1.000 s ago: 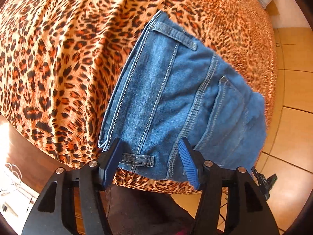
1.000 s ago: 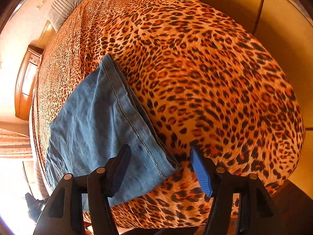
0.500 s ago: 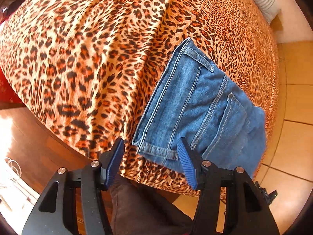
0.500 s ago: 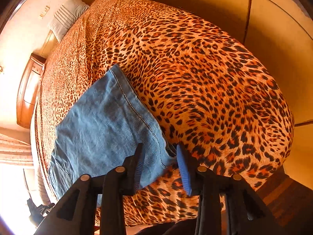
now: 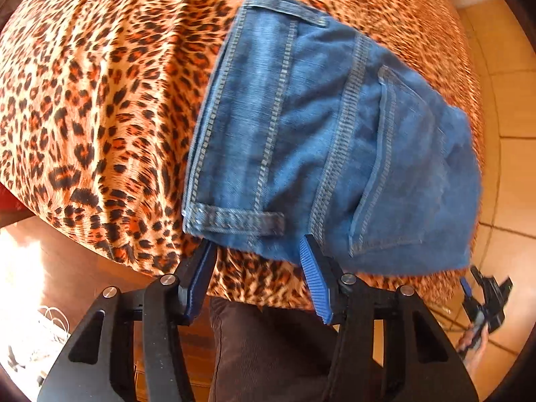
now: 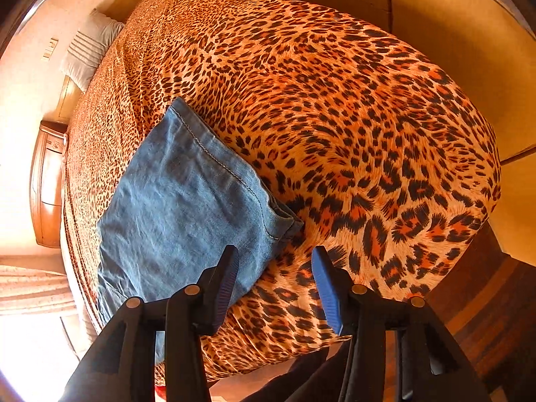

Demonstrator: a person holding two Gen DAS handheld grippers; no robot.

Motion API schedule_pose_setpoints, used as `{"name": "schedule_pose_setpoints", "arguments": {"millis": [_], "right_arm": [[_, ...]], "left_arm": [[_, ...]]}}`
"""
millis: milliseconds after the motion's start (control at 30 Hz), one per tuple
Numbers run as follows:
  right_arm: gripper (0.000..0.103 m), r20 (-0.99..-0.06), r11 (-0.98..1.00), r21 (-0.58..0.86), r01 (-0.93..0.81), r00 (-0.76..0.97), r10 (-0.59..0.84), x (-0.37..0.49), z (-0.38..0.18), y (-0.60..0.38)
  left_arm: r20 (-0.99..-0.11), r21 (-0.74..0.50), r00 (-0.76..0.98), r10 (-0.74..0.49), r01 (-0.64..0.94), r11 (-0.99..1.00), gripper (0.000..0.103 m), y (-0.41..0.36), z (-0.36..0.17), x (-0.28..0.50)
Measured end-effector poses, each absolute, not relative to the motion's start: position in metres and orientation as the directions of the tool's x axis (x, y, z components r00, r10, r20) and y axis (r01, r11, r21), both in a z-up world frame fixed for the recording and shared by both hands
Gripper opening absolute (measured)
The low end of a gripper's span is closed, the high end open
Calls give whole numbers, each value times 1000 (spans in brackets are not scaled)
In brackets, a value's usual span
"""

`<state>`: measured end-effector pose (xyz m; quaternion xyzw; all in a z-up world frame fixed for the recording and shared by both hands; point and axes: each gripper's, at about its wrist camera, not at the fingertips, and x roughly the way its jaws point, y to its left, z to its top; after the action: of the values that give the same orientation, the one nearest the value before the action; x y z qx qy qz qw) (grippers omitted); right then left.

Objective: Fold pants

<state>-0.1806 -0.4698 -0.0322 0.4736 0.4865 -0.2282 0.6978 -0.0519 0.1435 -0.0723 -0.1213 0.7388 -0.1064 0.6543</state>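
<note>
The folded blue jeans [image 5: 321, 140] are lying near the front edge of the leopard-print bedspread [image 5: 100, 100], waistband end toward the left gripper [image 5: 258, 268], whose fingers are closing with nothing pinched between them. The right gripper [image 6: 273, 274] is hovering over the hem corner, fingers opening and gripping nothing

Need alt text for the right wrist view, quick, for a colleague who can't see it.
Folded blue jeans lie on a leopard-print bedspread, hem corner nearest the camera. The right tongs hover over that corner, jaws opening with nothing pinched. A striped pillow sits at the bed's far end.
</note>
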Motion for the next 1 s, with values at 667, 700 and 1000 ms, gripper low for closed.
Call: {"name": "schedule_pose_setpoints", "arguments": {"millis": [667, 700, 1000], "right_arm": [[65, -660, 162, 751, 640, 719, 220, -176, -89, -468], [65, -633, 174, 774, 609, 737, 237, -170, -89, -468], [62, -506, 163, 861, 481, 786, 354, -177, -108, -478]], "left_arm": [[-950, -303, -133, -282, 607, 734, 58, -172, 17, 33], [-956, -285, -135, -260, 630, 722, 58, -195, 16, 34], [-955, -293, -255, -155, 707, 644, 58, -364, -20, 53]]}}
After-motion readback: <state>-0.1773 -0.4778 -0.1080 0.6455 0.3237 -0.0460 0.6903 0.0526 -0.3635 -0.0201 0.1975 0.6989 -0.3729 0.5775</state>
